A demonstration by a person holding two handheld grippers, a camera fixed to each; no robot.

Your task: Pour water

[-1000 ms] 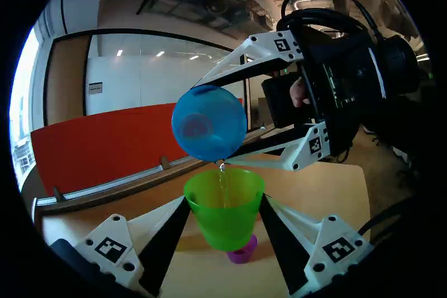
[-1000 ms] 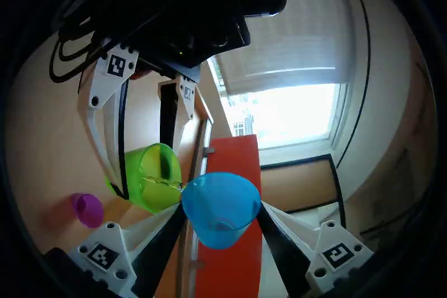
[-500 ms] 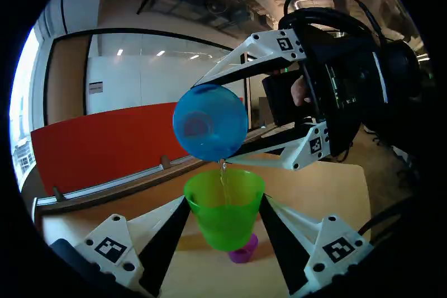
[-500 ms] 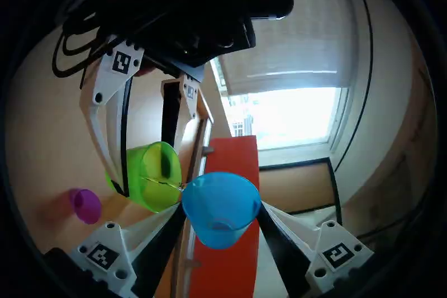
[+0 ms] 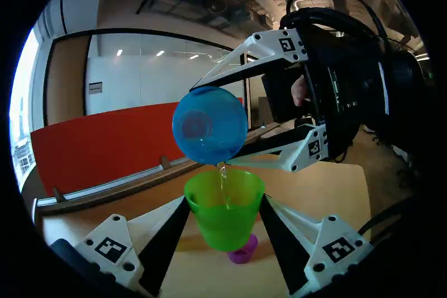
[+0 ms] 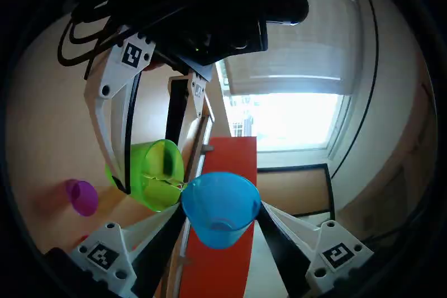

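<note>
In the left gripper view my left gripper is shut on a green cup, held upright above the wooden table. Above it the right gripper holds a blue cup tipped over on its side, and a thin stream of water falls from its rim into the green cup. In the right gripper view my right gripper is shut on the blue cup, whose rim nearly meets the green cup held by the left gripper. A little water lies in the blue cup.
A small purple cup stands on the table below the green one, seen also as the purple cup. A red panel runs behind the table edge. A bright window lies beyond. A hand holds the right gripper.
The blue cup keeps pouring and has tilted slightly further. In the right gripper view the left gripper and purple cup drifted a little left. The stream has thinned.
</note>
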